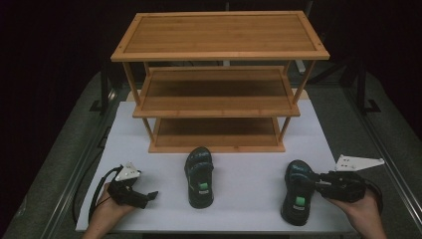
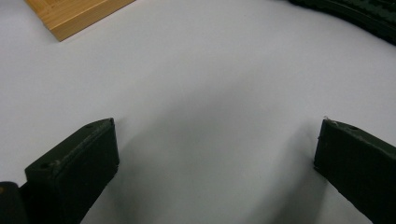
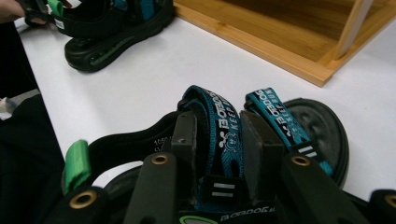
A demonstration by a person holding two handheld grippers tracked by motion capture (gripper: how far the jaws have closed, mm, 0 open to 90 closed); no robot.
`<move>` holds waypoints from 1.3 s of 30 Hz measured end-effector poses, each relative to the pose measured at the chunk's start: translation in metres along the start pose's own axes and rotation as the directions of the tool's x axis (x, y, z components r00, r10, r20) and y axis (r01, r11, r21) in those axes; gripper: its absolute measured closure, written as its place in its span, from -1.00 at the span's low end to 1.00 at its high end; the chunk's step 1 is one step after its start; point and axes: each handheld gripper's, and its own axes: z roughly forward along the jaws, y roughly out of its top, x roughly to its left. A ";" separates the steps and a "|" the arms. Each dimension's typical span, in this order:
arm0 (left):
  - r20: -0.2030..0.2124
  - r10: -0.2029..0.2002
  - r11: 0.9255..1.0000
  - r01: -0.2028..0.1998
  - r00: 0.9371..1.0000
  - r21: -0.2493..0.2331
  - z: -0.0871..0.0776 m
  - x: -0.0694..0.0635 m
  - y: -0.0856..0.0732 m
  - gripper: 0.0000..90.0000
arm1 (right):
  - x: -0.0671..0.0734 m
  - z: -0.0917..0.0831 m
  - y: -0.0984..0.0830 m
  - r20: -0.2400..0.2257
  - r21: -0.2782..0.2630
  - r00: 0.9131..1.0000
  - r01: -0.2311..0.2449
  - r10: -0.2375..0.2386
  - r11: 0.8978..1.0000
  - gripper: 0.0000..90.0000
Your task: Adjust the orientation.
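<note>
- In the high view, our right gripper (image 1: 317,182) sits at the lower right of the frame, against the right sandal (image 1: 297,198).
- In the right gripper view, its jaws pinch a blue strap (image 3: 223,135) of that sandal, pads pressed on both sides.
- Our left gripper (image 1: 149,195) rests at the lower left of the high view on the white tabletop (image 1: 239,172); in the left gripper view its jaws stand wide apart, nothing between them.
- The left sandal (image 1: 199,175) lies at the bottom centre, apart from both grippers.
- The bamboo shelf rack (image 1: 219,79) stands in the upper middle, just behind the sandals.
</note>
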 end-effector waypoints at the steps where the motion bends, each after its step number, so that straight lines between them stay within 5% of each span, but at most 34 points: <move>1: -0.001 0.000 1.000 0.000 1.000 0.000 0.000 0.000 0.000 -1.00 | 0.001 0.000 0.001 0.000 0.000 1.000 0.003 -0.003 1.000 0.51; 15: -0.001 0.001 1.000 -0.001 1.000 -0.002 0.000 0.000 0.000 -1.00 | 0.014 0.021 0.039 -0.103 -0.024 0.991 0.087 -0.089 0.996 0.51; 32: -0.001 -0.004 1.000 0.004 1.000 -0.007 0.000 0.000 0.000 -1.00 | 0.037 0.102 0.102 -0.246 -0.017 0.944 0.221 -0.218 0.975 0.51; 39: -0.001 -0.004 1.000 0.004 1.000 -0.007 0.000 0.000 0.000 -1.00 | 0.043 0.129 0.113 -0.266 -0.007 0.937 0.232 -0.225 0.973 0.51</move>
